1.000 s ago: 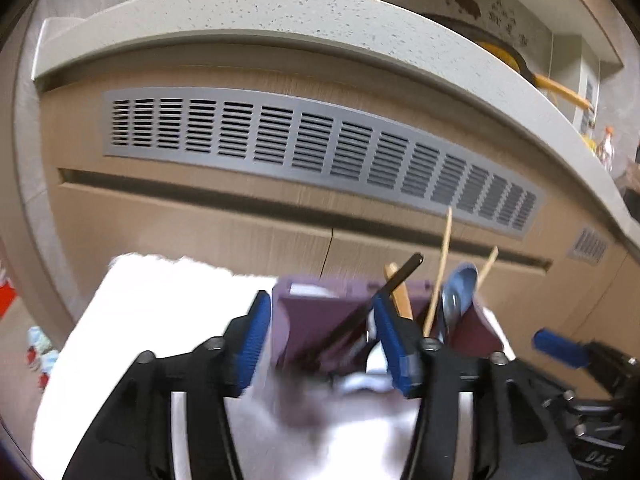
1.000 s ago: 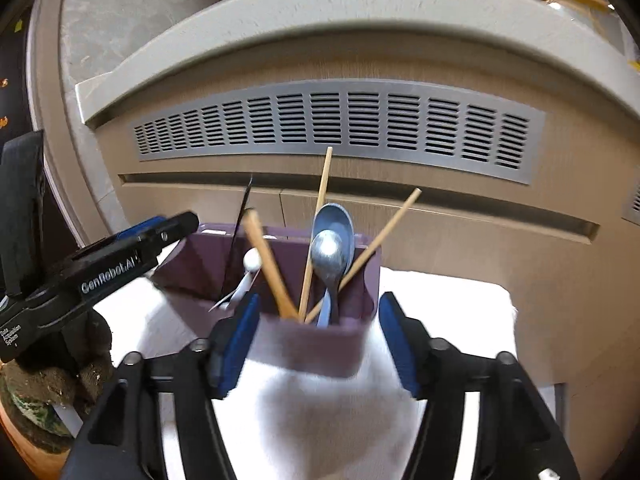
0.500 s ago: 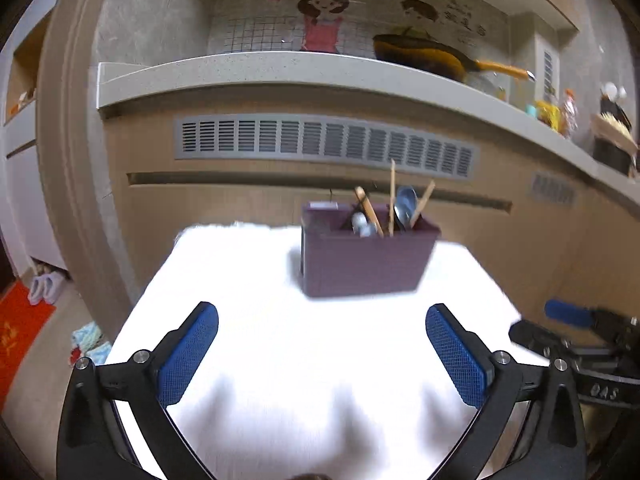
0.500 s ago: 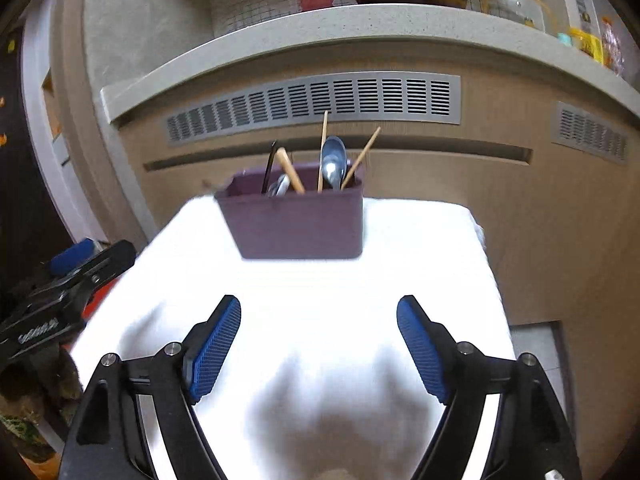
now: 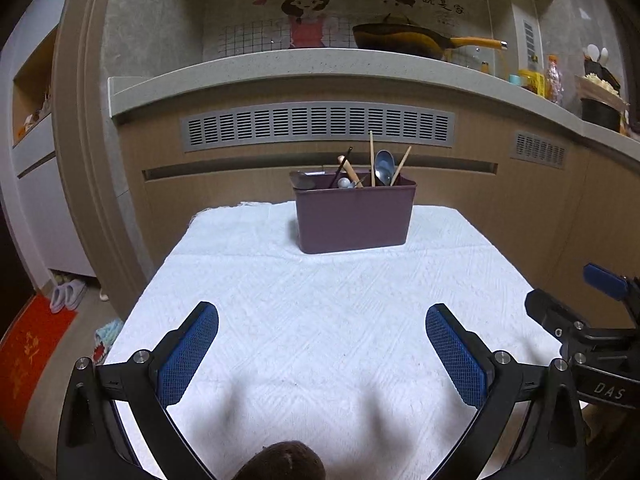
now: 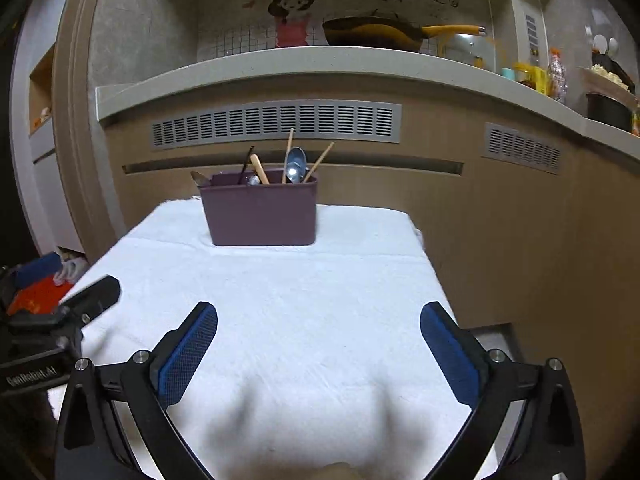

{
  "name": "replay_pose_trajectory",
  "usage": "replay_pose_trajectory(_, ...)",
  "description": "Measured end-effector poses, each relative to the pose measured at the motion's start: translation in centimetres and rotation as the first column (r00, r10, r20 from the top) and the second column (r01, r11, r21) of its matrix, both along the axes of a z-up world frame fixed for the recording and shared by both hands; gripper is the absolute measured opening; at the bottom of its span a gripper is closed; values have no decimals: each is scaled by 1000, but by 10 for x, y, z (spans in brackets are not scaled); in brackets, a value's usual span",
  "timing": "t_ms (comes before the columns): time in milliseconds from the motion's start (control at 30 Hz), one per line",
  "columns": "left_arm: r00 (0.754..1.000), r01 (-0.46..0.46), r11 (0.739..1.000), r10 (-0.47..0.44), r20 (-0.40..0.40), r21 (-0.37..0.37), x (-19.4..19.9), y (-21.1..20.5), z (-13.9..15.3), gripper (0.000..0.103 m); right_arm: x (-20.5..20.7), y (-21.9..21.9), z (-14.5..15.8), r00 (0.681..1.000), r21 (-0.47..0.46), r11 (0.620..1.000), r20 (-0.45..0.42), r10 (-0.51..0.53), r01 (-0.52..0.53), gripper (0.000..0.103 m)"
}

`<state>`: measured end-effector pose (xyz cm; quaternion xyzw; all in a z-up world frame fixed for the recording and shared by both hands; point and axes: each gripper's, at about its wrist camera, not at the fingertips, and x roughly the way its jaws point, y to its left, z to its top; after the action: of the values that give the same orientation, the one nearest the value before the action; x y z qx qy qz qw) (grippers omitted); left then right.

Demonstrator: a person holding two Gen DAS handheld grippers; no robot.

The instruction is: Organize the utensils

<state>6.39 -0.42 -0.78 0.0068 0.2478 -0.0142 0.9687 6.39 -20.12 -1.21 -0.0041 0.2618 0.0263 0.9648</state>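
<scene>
Bare white cloth (image 5: 320, 320) stretched open all the way in front of the purple caddy (image 5: 354, 218), nothing lying on it. Above the caddy, spoons (image 5: 383, 166) and chopsticks (image 5: 372, 158) bristled upward. Just behind the caddy, the cabinet front (image 5: 240, 184) walled things off.

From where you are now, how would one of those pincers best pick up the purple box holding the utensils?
Probably from above, jaws straddling the short span of the purple box: one inside an end wall, one outside, pinching the rim. The box stands upright on the white cloth, and its long side looks wider than the open left gripper. The end by the spoon is crowded; the other end looks freer.
</scene>
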Motion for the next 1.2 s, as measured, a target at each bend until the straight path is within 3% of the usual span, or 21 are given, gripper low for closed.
replay_pose_trajectory(1200,1000,9,1000,-9,-16,-12,-4,1,1,103,-5,-1,0,1000,-1,1000,0,18,-18,101)
